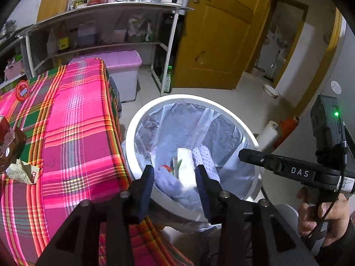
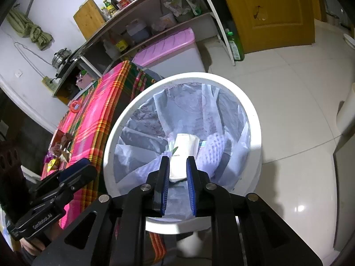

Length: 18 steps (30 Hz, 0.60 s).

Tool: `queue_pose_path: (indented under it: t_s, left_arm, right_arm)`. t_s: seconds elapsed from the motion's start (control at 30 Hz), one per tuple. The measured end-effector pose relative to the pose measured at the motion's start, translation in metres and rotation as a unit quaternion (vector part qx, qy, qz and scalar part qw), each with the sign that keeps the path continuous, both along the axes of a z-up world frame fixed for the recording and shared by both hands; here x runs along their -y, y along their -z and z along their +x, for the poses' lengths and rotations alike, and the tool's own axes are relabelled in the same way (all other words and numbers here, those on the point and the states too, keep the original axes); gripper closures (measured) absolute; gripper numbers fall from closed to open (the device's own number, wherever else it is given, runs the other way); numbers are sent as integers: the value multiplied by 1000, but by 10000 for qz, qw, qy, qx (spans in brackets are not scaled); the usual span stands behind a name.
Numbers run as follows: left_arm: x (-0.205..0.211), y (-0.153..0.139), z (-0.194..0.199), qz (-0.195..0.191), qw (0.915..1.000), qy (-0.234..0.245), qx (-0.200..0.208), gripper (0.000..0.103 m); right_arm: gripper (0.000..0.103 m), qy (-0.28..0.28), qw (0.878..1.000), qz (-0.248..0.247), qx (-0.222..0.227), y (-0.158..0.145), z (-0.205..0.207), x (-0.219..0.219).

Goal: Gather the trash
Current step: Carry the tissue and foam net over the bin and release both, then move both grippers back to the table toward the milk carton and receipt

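— Where do we have both grippers?

— Both angled down over the white trash bin point(image 2: 253, 119), which stands just beside the table with the pink plaid cloth point(image 1: 84, 133). Our left gripper point(image 1: 175, 173) hangs above the bin's near rim, its jaws parted and released, nothing pressed between the pads. Through the gap we see the white carton point(image 1: 185, 166) lying inside the bin on its clear liner bag point(image 1: 188, 124).

— And the right?

— Our right gripper point(image 2: 178, 170) points into the bin's mouth too, jaws only slightly apart and empty — the same carton shows between the blue pads but lies lower down, in the bin, next to a white foam net sleeve point(image 2: 214, 148). In the left view the hand point(image 1: 319, 217) wraps the right gripper's handle, held out to the bin's right.

— Any trash outside the bin?

— Yes: a crumpled paper wrapper point(image 1: 23, 173) and a brown box point(image 1: 10, 141) sit on the cloth, well apart from the bin.
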<state>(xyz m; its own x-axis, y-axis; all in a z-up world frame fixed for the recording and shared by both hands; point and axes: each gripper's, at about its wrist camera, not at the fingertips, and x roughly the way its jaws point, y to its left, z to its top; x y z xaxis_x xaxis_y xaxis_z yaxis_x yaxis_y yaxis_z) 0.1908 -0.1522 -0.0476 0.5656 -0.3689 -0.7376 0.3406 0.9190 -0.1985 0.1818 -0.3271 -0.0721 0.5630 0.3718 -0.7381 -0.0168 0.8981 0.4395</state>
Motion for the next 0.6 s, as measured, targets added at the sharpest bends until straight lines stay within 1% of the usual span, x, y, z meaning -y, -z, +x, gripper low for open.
queue_pose_path:
  t_s: [0.23,0.37,0.43,0.5,0.6]
  left_arm:
    - [-7,-16,-16,-102,9997,-57,233,64]
    - [-16,-27,-30,-94,9991,-173,378,64]
    - [-21,-31,-37,-98,9987,-232,446,64]
    - [-26,-35,-43,-77,9983,-284,509,65]
    - [-33,-41,-53,-74,9976,-350,592,64]
  right_arm:
    - [87,-122,9996,13,242,-19,-15,-10]
    - [86,-225,9990,15,392,-30,-25,-19]
    - [84,-297,9985,3,465,-36,-30,-24]
    - [81,-389,9977,-8,551,-42,-36,-31]
    - [79,-506,9966,-16,644,-48,-44,-40]
